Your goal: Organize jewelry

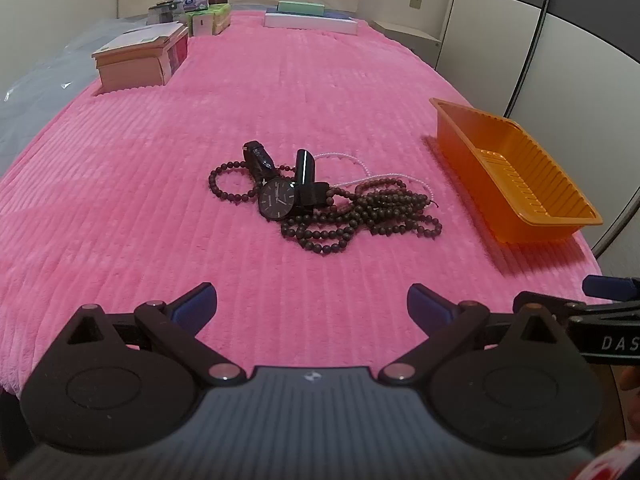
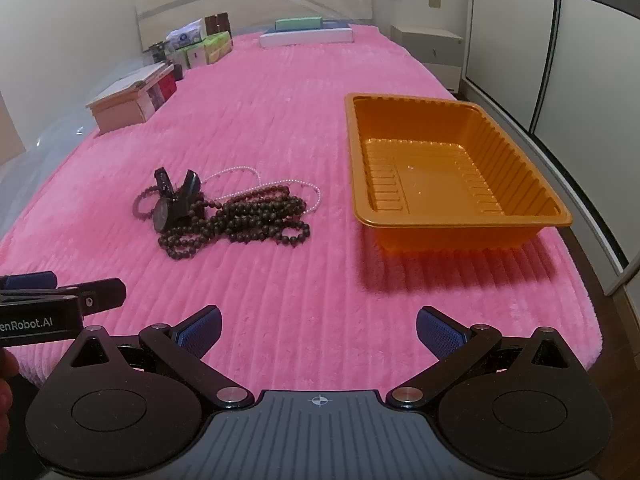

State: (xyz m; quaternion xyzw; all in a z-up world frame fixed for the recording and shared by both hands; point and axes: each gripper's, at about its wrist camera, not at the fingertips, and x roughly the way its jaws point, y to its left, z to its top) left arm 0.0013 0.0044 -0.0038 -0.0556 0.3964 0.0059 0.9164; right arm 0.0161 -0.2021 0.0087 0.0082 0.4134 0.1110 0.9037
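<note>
A pile of jewelry lies on the pink bedspread: a black watch (image 1: 277, 199) (image 2: 162, 213), dark brown bead strings (image 1: 360, 216) (image 2: 248, 220), a small dark bead bracelet (image 1: 226, 184) (image 2: 142, 202) and a thin white bead chain (image 1: 344, 158) (image 2: 240, 170). An empty orange plastic tray (image 1: 516, 176) (image 2: 452, 168) stands to the right of the pile. My left gripper (image 1: 312, 306) is open and empty, well short of the pile. My right gripper (image 2: 318, 330) is open and empty, near the bed's front edge, short of the tray.
Boxes (image 1: 140, 60) (image 2: 128, 100) line the far left of the pink bedspread (image 1: 280, 92) (image 2: 280, 92). Flat boxes (image 1: 310, 18) (image 2: 306, 32) lie at the head. A nightstand (image 2: 432, 46) and wardrobe doors (image 2: 560, 80) stand on the right.
</note>
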